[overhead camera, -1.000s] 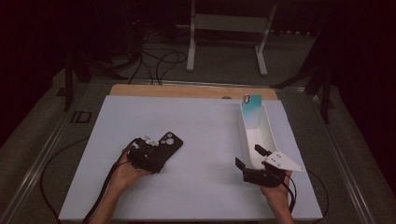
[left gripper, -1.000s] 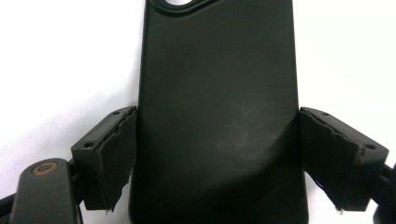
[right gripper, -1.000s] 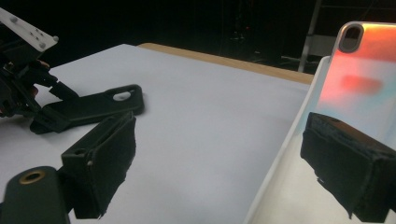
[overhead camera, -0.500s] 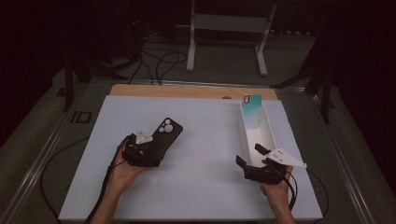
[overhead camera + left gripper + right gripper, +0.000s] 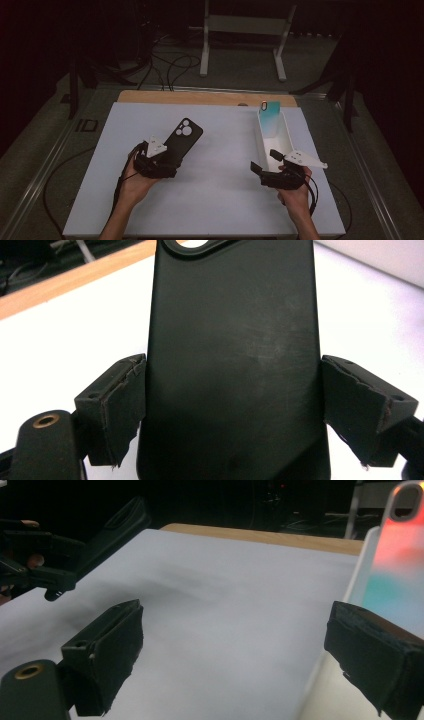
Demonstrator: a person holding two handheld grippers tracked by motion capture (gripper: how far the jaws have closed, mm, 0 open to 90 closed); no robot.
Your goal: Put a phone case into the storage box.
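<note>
The left tool (image 5: 162, 159) has a black phone case (image 5: 183, 136) clamped between its two black jaws, which stand wide because the case is wide. In the left gripper view the left tool (image 5: 232, 405) presses a worn pad against each long edge of the phone case (image 5: 232, 355), so the case fills the gap from side to side with its plain back facing the camera and the edge of its camera cut-out at the top. In the high view the case slants up and away from the person's left hand (image 5: 134, 182), its camera-hole end farthest from the hand and toward the middle of the white table (image 5: 220, 200); whether its far end is touching the sheet cannot be told. The right tool (image 5: 267, 162) is held in the right hand (image 5: 295, 192) near the front right of the table, its jaws spread wide with nothing between them. In the right gripper view the right tool (image 5: 232, 650) has one jaw over bare table and the other against the near end of a long white tray (image 5: 290, 142); whether it touches the tray wall cannot be told. A teal phone case (image 5: 270, 120) stands upright at the tray's far end, well apart from both tools.
</note>
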